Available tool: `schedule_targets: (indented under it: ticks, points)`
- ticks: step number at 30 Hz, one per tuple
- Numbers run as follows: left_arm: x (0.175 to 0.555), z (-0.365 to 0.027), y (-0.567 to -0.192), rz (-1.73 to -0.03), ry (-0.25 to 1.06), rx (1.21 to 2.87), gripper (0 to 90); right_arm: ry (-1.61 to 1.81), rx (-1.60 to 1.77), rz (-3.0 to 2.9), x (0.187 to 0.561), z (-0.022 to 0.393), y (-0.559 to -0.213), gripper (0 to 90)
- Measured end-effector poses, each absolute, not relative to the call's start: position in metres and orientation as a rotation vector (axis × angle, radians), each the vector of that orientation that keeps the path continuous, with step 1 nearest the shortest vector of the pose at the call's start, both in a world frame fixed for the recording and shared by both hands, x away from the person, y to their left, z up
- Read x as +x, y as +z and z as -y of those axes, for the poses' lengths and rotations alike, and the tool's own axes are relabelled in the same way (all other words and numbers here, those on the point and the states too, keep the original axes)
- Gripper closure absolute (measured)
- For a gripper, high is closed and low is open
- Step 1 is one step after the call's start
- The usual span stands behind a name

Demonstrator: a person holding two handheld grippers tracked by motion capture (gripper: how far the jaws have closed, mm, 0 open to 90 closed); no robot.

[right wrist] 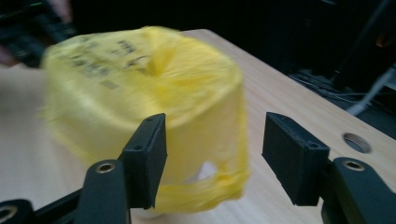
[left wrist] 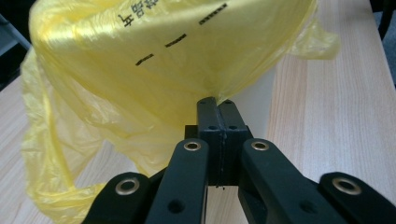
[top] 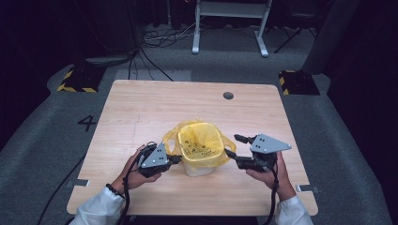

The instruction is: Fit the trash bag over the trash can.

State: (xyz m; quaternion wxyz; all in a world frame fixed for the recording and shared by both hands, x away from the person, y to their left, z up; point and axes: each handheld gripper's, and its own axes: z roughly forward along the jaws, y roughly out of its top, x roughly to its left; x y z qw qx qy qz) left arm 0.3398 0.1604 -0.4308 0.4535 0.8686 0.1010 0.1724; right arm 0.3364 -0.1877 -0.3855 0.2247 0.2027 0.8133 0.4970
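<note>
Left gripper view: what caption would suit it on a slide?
Left gripper with jaws shut on the yellow bag lining a white bin.

Yellow bag (top: 201,140) lining my small white bin (top: 197,168), upright near the table's (top: 141,108) front edge, its film draped over the rim.

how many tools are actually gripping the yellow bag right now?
1. The left tool, at the bin's left side, is shut on the yellow bag. The right tool, at its right, stands open around the bag's edge.
</note>
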Motion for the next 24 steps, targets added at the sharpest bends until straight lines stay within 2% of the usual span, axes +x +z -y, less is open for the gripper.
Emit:
schedule_targets:
  ticks: [6,9,10,11,13,15,17,24]
  points:
    - [0.343,-0.162,-0.434,-0.264,0.407,2.144,90.0,1.340,0.466,-2.336,0.319,0.181,-0.408,34.2]
    - [0.343,-0.162,-0.435,-0.261,0.409,2.146,90.0,1.269,0.451,-2.358,0.317,0.173,-0.418,35.9]
    - [0.343,-0.162,-0.435,-0.261,0.411,2.145,90.0,1.251,0.470,-2.337,0.317,0.172,-0.421,46.0]
    - [0.343,-0.162,-0.436,-0.261,0.404,2.144,90.0,1.237,0.480,-2.322,0.317,0.171,-0.422,51.2]
    - [0.344,-0.162,-0.437,-0.261,0.399,2.148,90.0,1.237,0.503,-2.302,0.320,0.171,-0.426,73.1]
    - [0.344,-0.163,-0.438,-0.270,0.382,2.147,90.0,1.231,0.481,-2.321,0.320,0.170,-0.430,85.3]
    - [0.345,-0.164,-0.439,-0.263,0.389,2.157,90.0,1.227,0.463,-2.338,0.320,0.168,-0.433,89.3]
    - [0.346,-0.165,-0.446,-0.271,0.377,2.181,90.0,1.252,0.486,-2.413,0.325,0.169,-0.448,90.0]
